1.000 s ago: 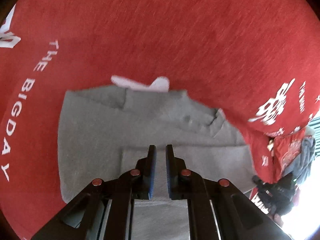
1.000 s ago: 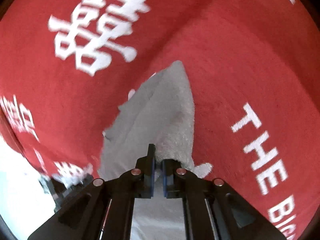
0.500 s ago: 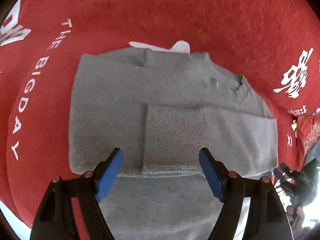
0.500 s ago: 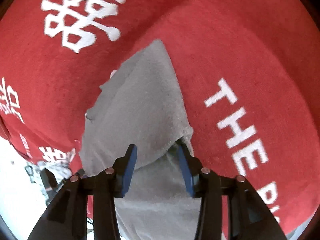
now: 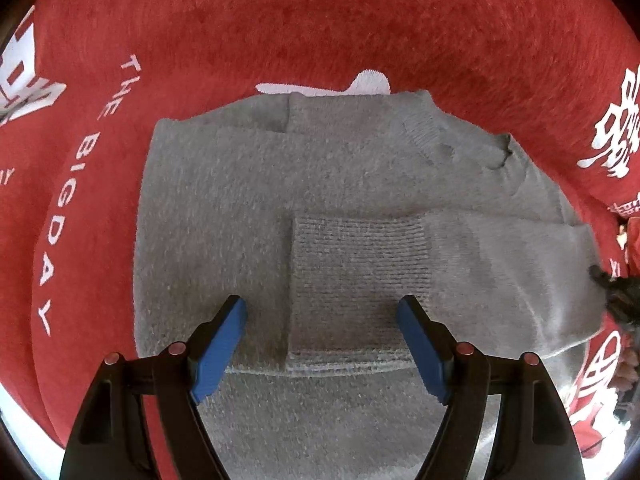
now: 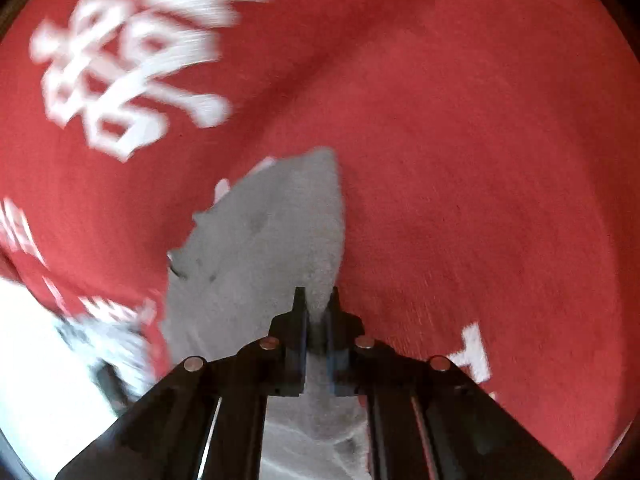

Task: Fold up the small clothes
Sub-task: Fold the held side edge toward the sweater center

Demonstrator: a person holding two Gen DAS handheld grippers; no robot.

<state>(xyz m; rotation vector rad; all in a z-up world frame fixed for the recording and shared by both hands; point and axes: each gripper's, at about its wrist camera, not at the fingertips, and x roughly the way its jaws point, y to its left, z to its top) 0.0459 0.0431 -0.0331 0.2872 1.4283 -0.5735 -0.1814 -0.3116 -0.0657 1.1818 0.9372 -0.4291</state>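
Note:
A grey knit sweater (image 5: 360, 168) lies flat on a red blanket (image 5: 320, 32). One sleeve is folded across its body, with the ribbed cuff (image 5: 360, 272) in the middle. My left gripper (image 5: 320, 304) hangs just above that cuff, pointing almost straight down. It is open, the blue pads (image 5: 218, 344) stand wide on either side of the cuff, and it holds nothing. In the right wrist view the sweater (image 6: 272, 232) runs away as a narrow grey wedge. My right gripper (image 6: 317, 294) is closing tight on the sweater's near edge, with grey fabric pinched between its jaws.
The red blanket (image 6: 460, 160) carries white lettering (image 5: 60, 240) and large white characters (image 6: 132, 80) around the sweater. A white patch (image 5: 370, 82) shows beyond the sweater's far edge. A dark shape (image 5: 620, 292) sits at the right rim of the left wrist view. The blanket's edge (image 6: 60, 320) is lower left.
The left gripper opened wide and let go of the sleeve cuff, which now lies flat on the sweater. The right gripper opened, shifted, and shut again on the sweater's edge.

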